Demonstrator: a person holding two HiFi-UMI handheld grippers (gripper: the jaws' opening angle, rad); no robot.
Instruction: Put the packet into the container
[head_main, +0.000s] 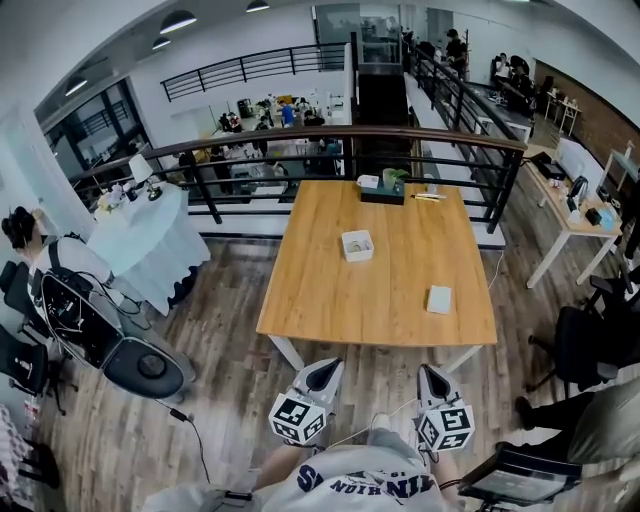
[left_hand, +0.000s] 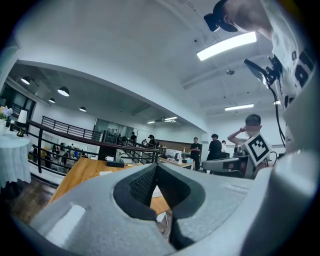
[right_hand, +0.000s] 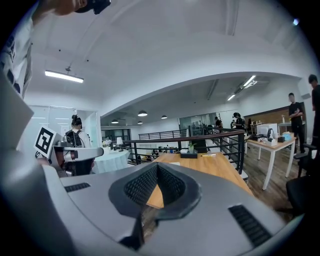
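Note:
A pale flat packet (head_main: 439, 299) lies on the wooden table (head_main: 330, 300), near its front right corner. A small white square container (head_main: 357, 245) sits near the table's middle, a little to the left of the packet. Both grippers hang below the table's front edge, well short of either object. My left gripper (head_main: 325, 368) is shut with nothing between its jaws, whose tips meet in the left gripper view (left_hand: 155, 167). The right gripper (head_main: 430, 372) is likewise shut and empty, its tips touching in the right gripper view (right_hand: 157, 166).
A dark tray (head_main: 383, 190) with small items and pens (head_main: 428, 196) sit at the table's far edge, against a railing (head_main: 430, 135). A round table with a white cloth (head_main: 150, 235) stands left, a white desk (head_main: 565, 215) right, and black chairs (head_main: 590, 345) near the right front.

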